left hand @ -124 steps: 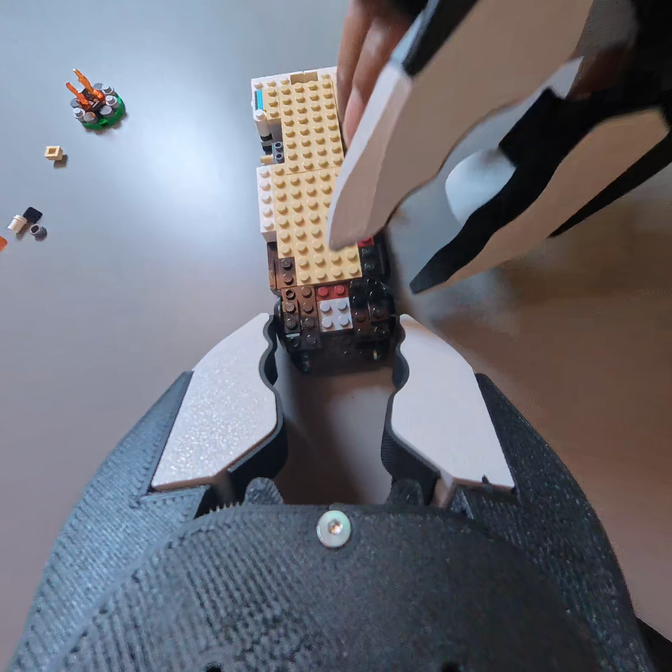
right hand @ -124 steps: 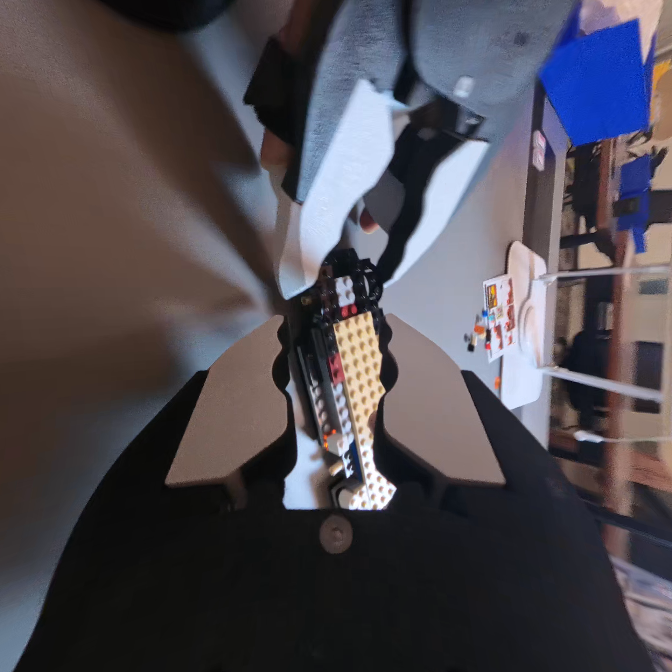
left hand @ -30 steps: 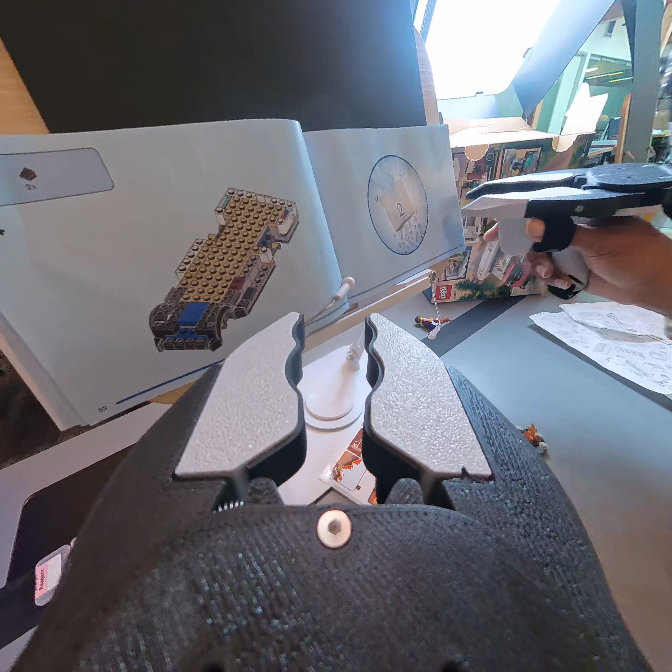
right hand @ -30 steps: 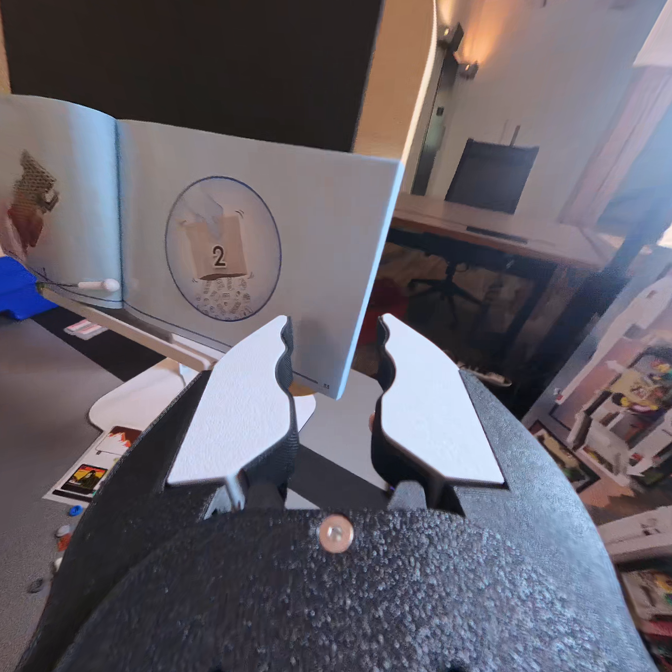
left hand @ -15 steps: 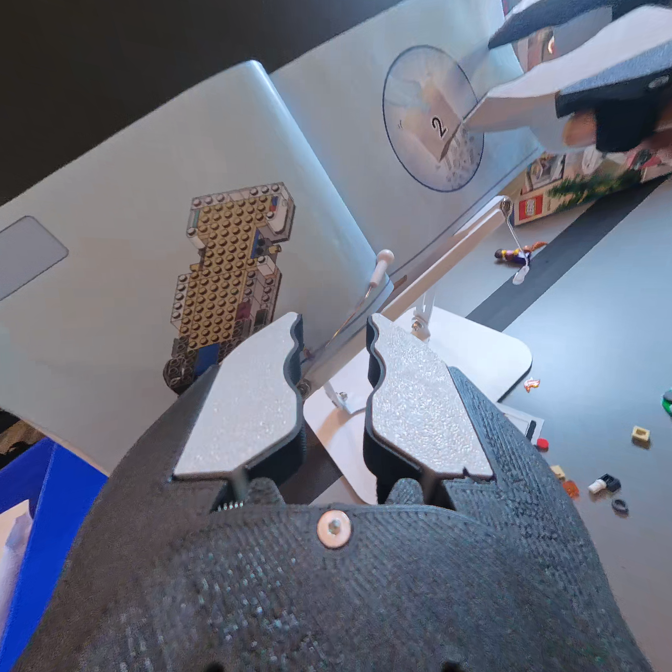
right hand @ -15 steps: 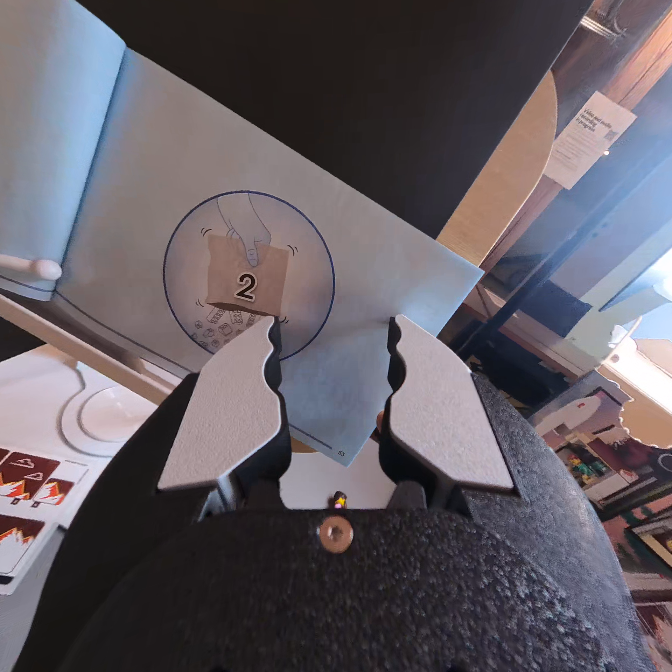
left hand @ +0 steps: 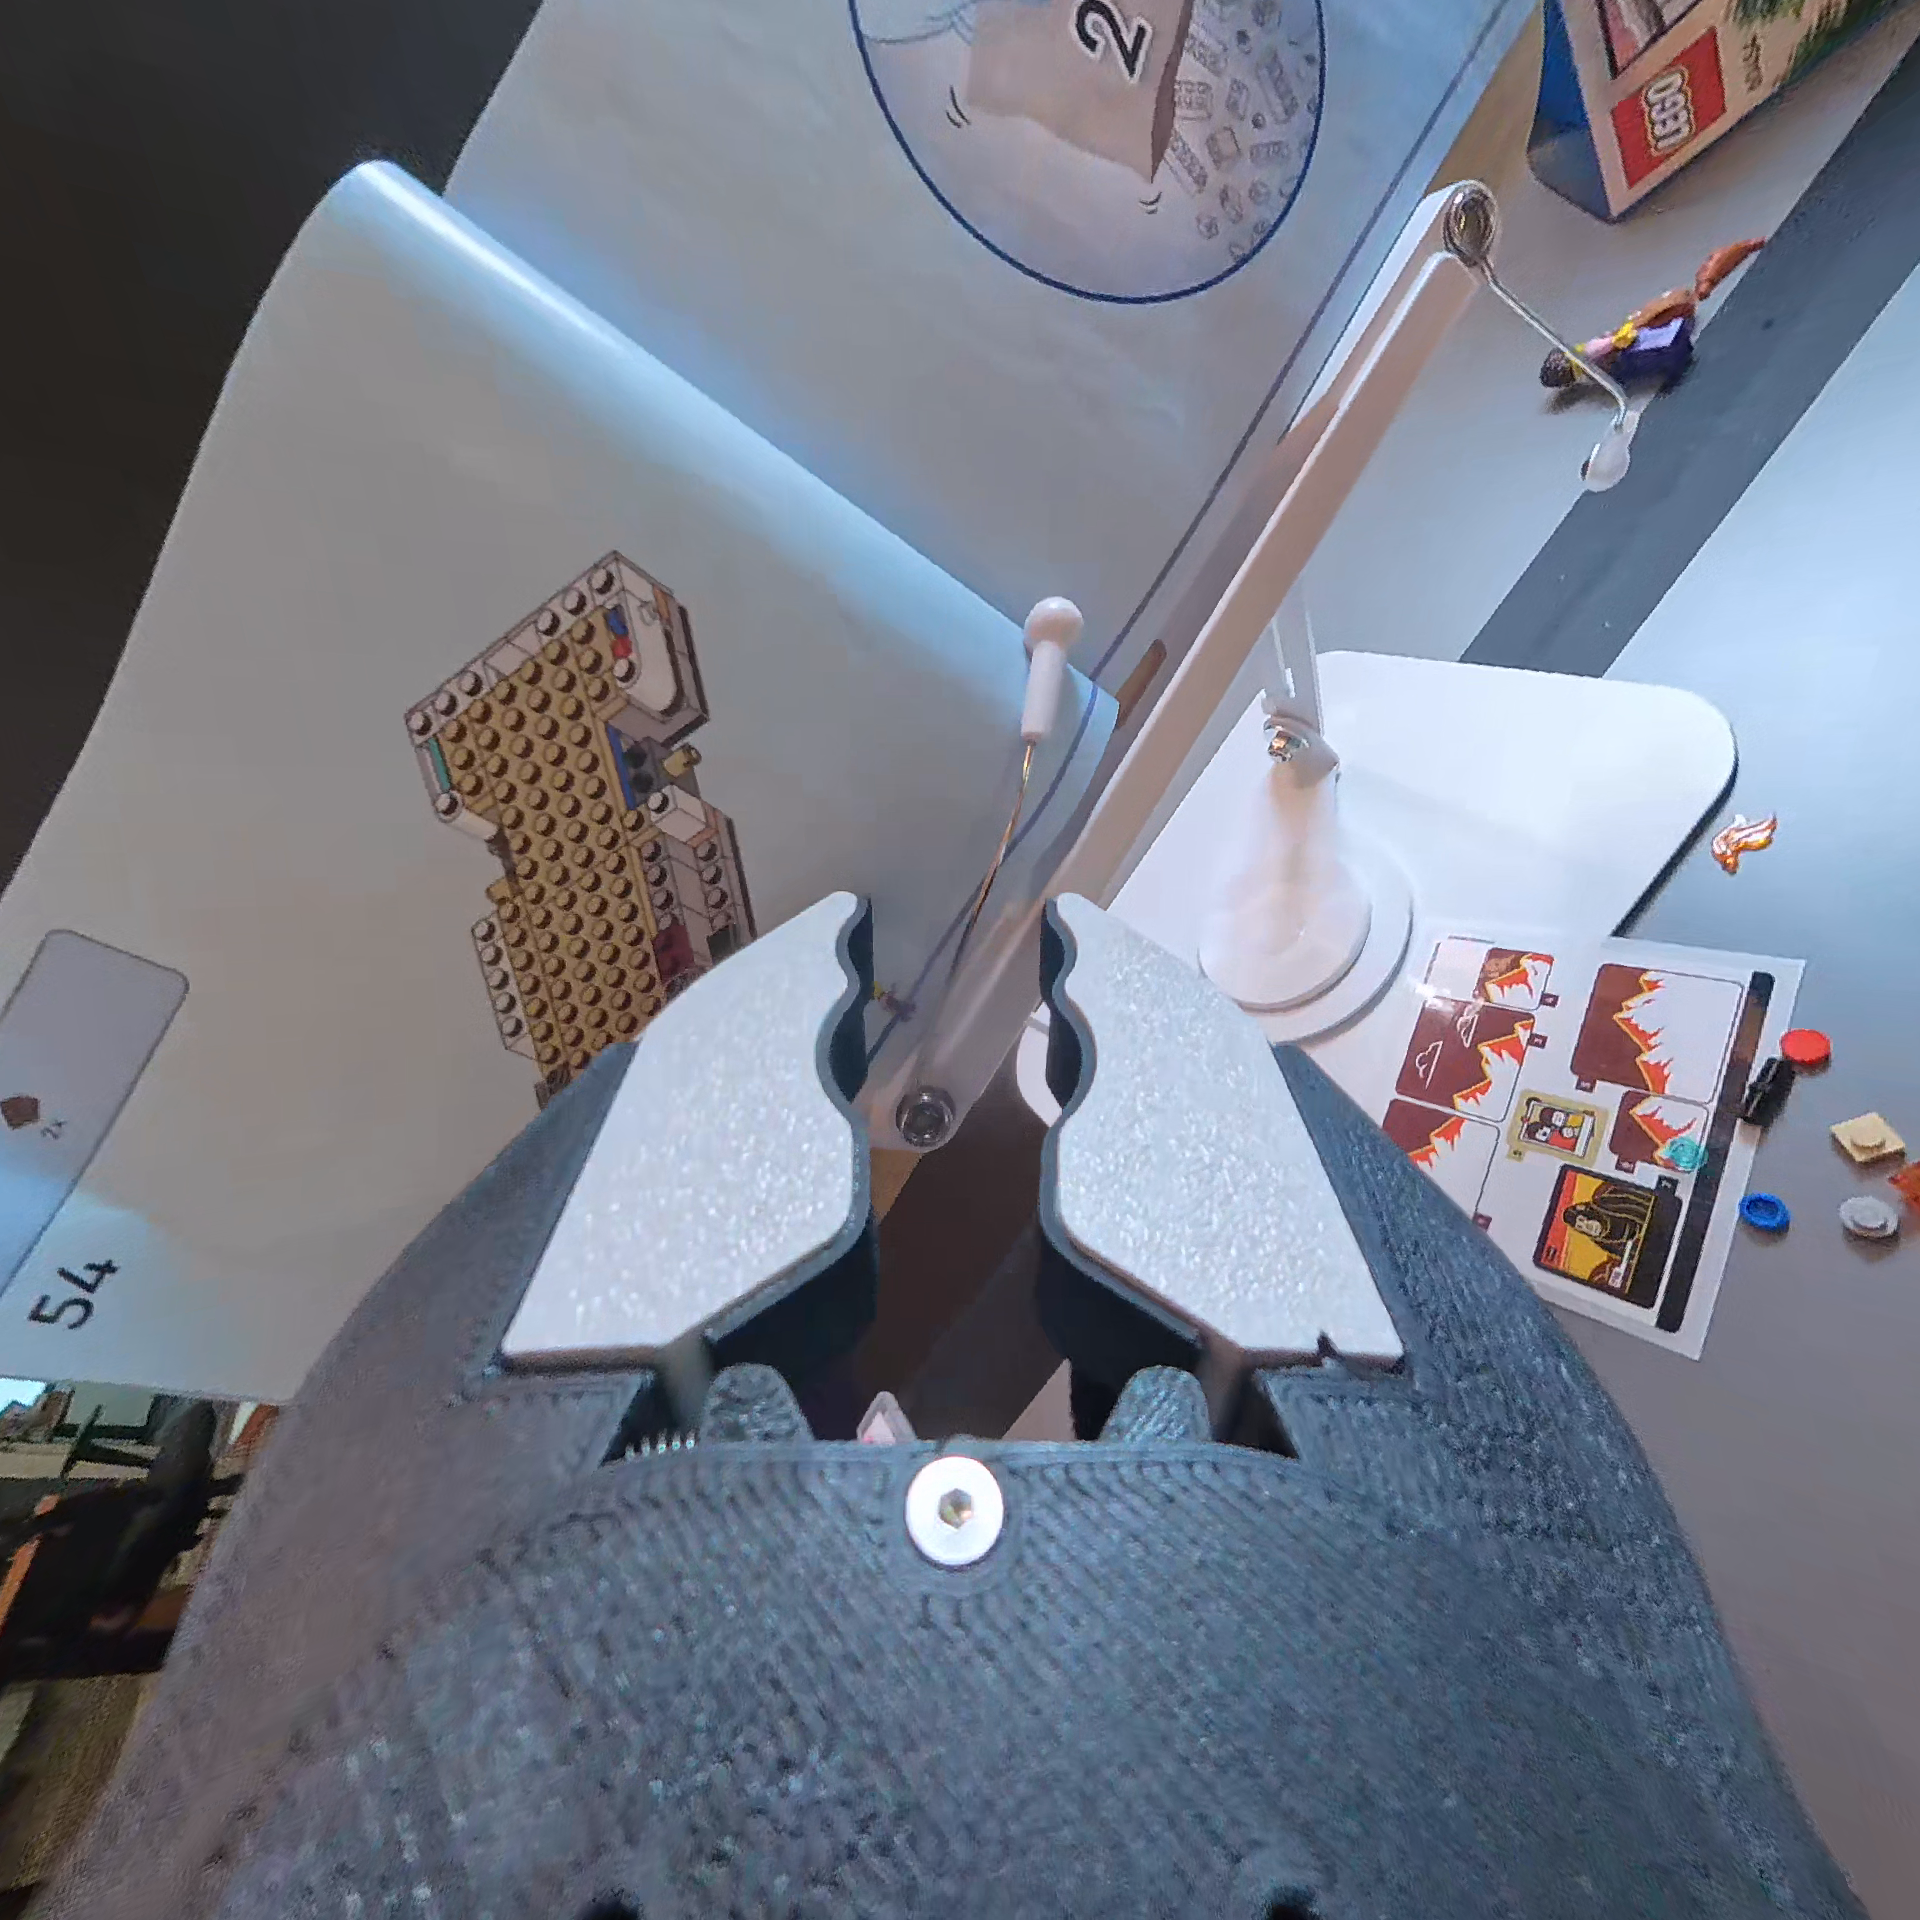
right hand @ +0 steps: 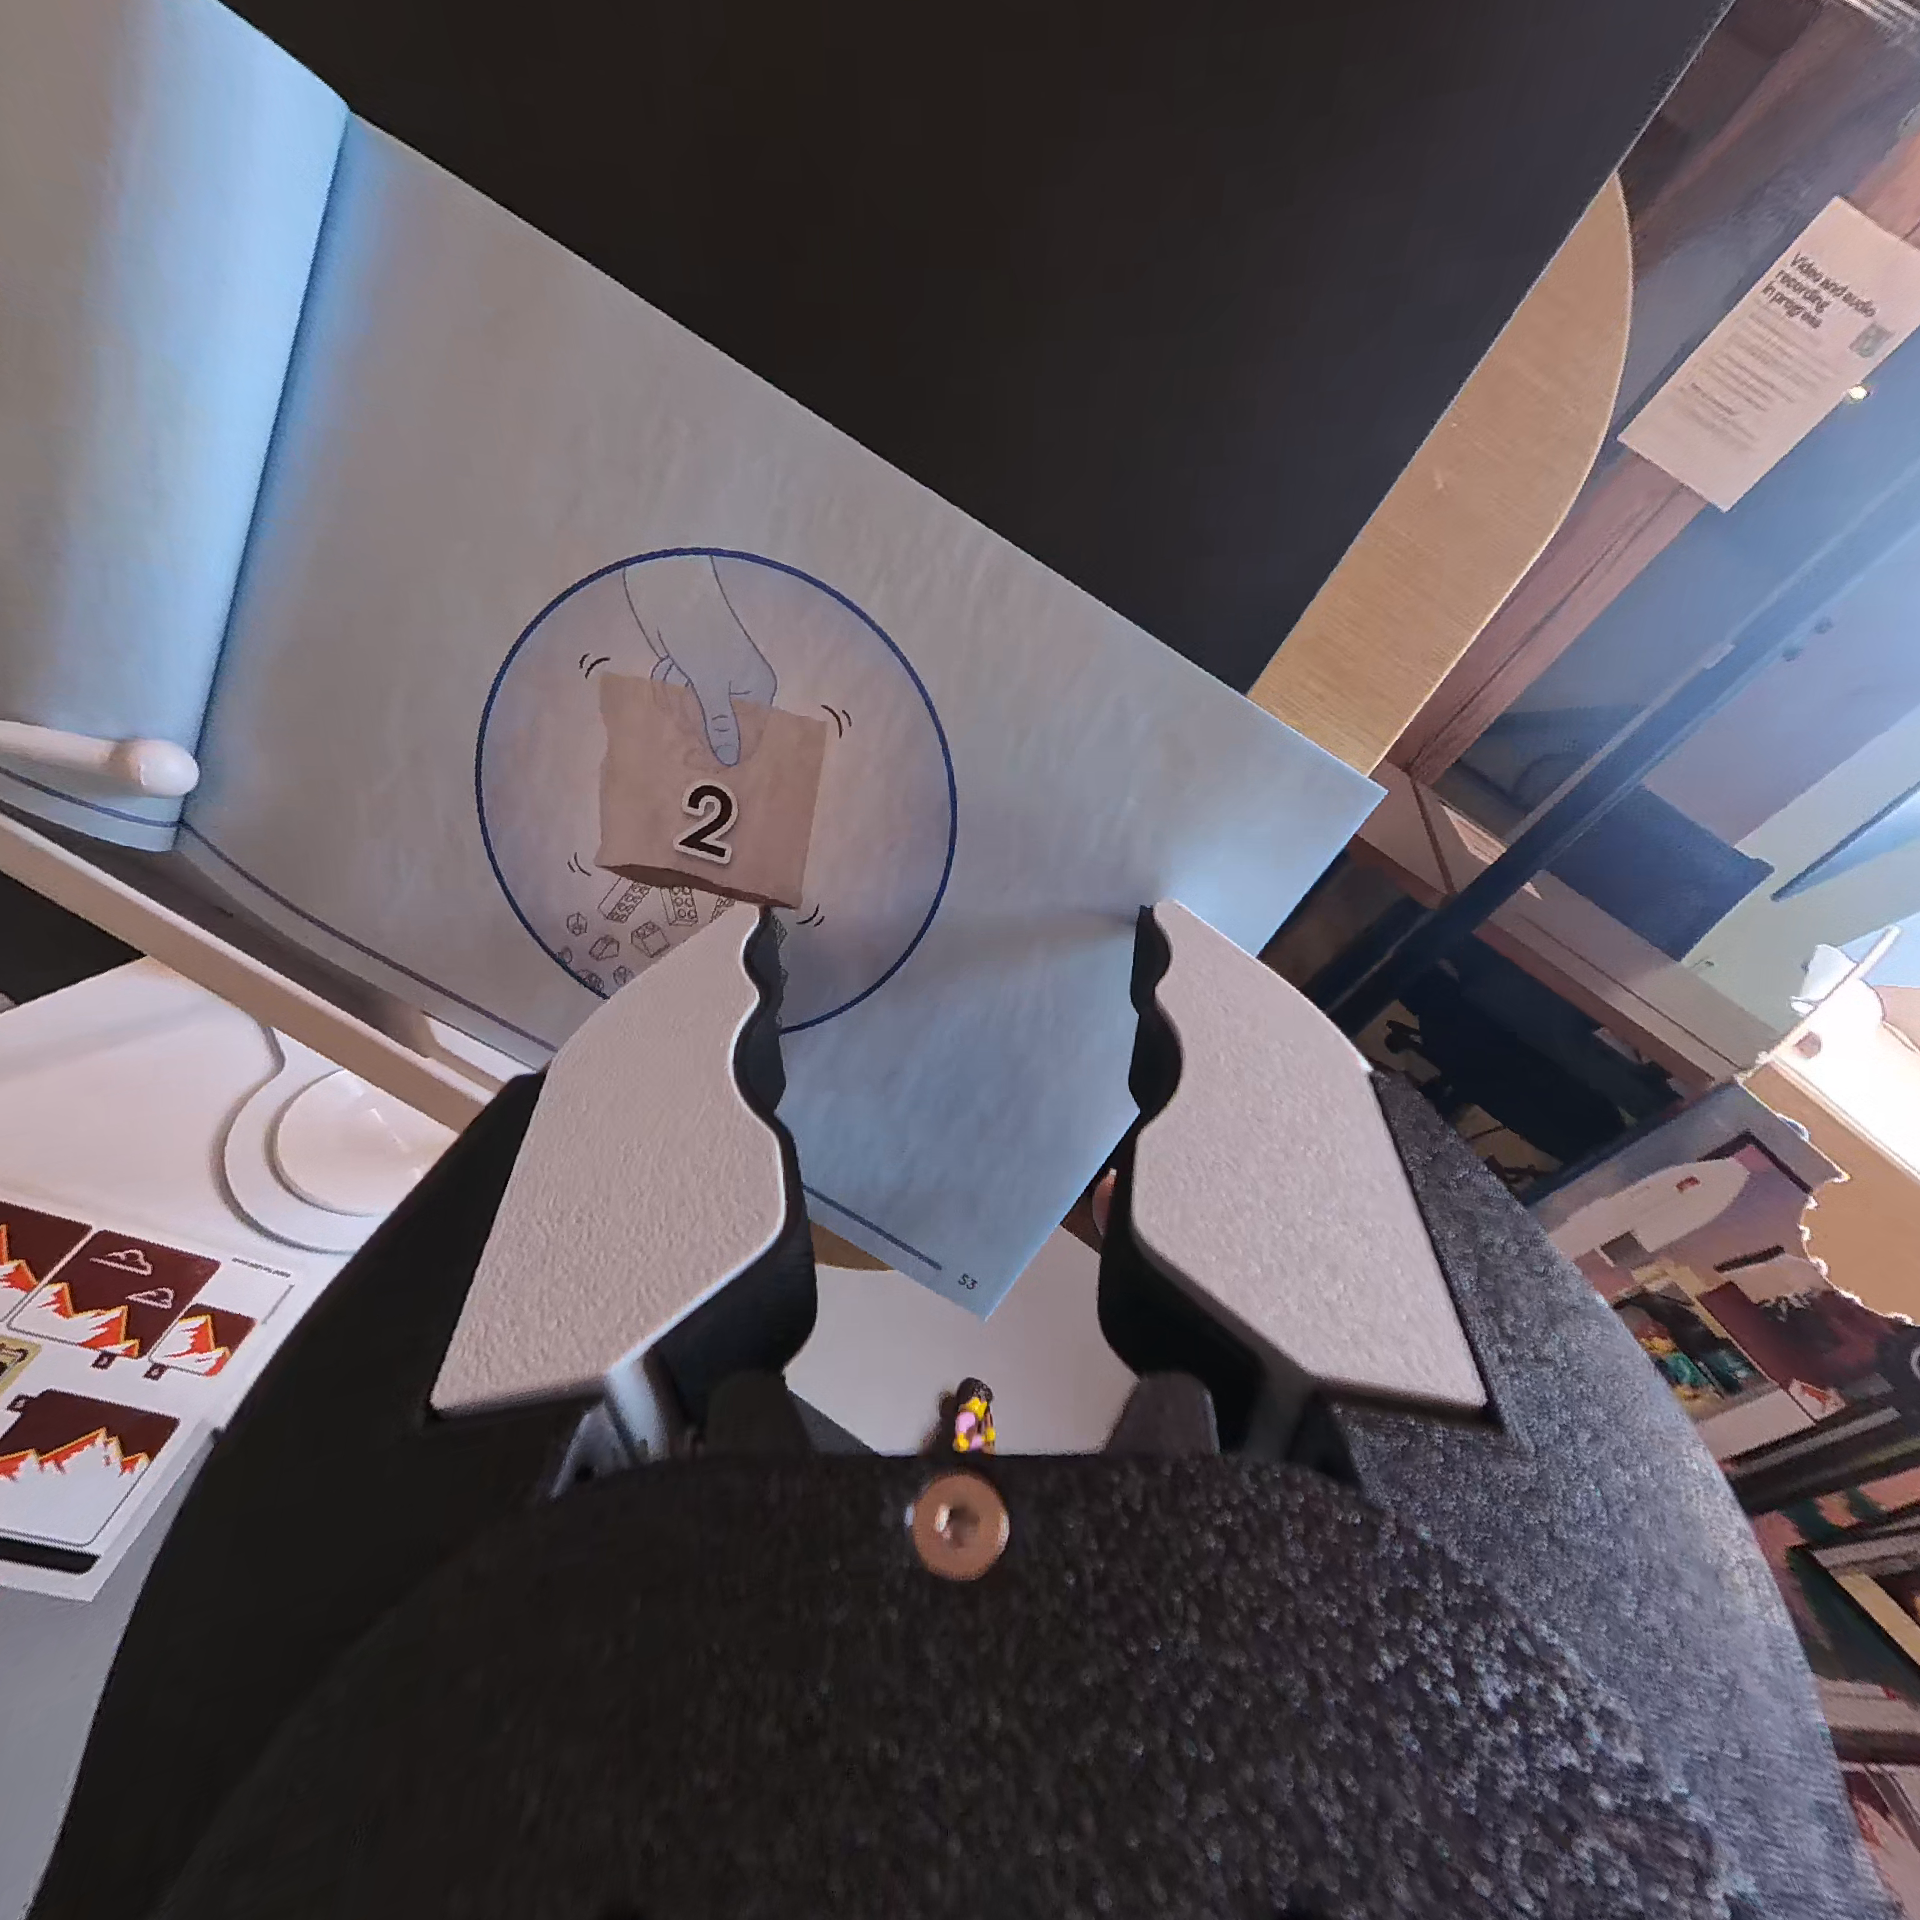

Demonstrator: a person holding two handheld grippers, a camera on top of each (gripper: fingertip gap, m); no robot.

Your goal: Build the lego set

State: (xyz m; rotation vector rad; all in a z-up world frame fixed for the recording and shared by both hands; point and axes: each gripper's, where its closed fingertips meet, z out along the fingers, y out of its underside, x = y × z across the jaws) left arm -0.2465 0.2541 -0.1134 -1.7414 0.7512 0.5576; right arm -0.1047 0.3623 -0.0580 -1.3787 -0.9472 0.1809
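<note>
The pale blue paper instruction booklet (right hand: 1039, 727) stands open directly ahead of both tongs, propped upright on a white metal book stand (left hand: 1455, 748) so that its pages face forward. A white-tipped wire page clip (left hand: 1049, 665) lies across the lower edge of the left-hand page, just beyond the left tongs, and keeps that page flat against the stand's ledge.

The right tongs (right hand: 951, 925) are spread wide and hold nothing. The free lower corner of the right-hand page sits between the fingers, with visible gaps to both pads. Whether the fingertips touch the sheet cannot be told.

The left tongs (left hand: 956, 914) stand partly apart and hold nothing. The slanted ledge bar of the stand and its end screw show through the gap, behind the fingers.

To the right of the left tongs, a white sticker sheet with brown and orange flame panels (left hand: 1600, 1122) lies flat on the grey desk (left hand: 1818, 623) against the stand's base. Small loose bricks (left hand: 1870, 1143) lie scattered beyond it. A small purple toy figure (left hand: 1621, 343) and a printed cardboard box (left hand: 1683, 104) rest farther away.
</note>
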